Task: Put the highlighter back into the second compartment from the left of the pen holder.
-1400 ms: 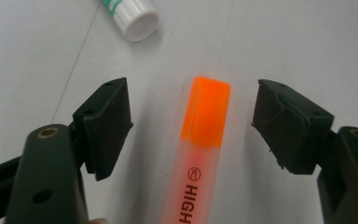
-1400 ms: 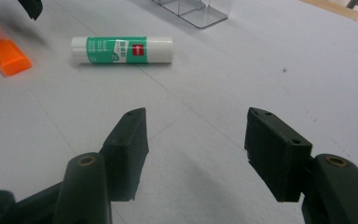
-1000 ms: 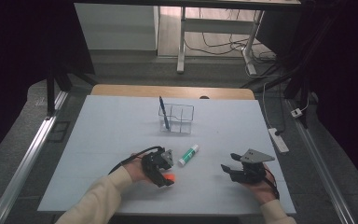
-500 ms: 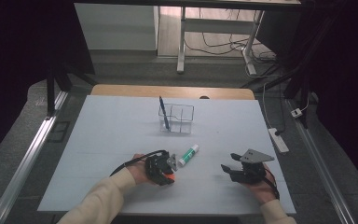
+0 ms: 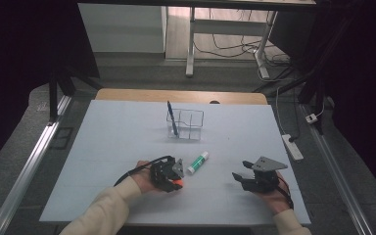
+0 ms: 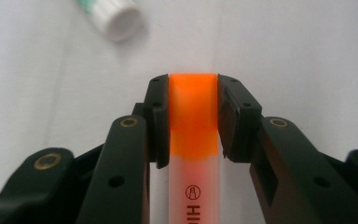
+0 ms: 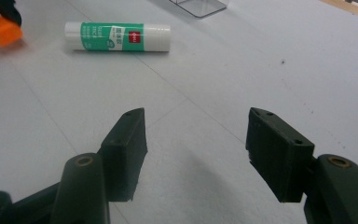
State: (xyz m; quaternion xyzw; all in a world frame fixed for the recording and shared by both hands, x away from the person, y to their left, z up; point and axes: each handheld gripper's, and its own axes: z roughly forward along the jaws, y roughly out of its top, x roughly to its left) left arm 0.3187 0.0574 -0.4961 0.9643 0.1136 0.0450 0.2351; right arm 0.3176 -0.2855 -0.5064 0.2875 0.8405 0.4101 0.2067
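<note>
My left gripper [image 6: 192, 88] is shut on an orange highlighter [image 6: 193, 135], both pads pressed on its orange cap; its jaws have just been closing on it. In the high view this gripper [image 5: 169, 175] sits low on the white table, with the highlighter [image 5: 177, 184] at its tip. A green-and-white glue stick [image 5: 197, 163] lies just to its right and is also seen from the right gripper [image 7: 117, 36]. My right gripper [image 7: 196, 126] stands open over bare table, at the front right [image 5: 242, 178]. A clear holder [image 5: 185, 123] with a blue pen [image 5: 172, 118] stands farther back.
The white tabletop [image 5: 112, 142] ends in a wooden strip [image 5: 181, 95] at the back. A power strip [image 5: 292, 147] lies on the floor off the right edge. Metal rails run along both sides.
The left gripper has settled slightly lower over the orange highlighter and taken hold of it. The right hand, the glue stick and the holder have not moved.
</note>
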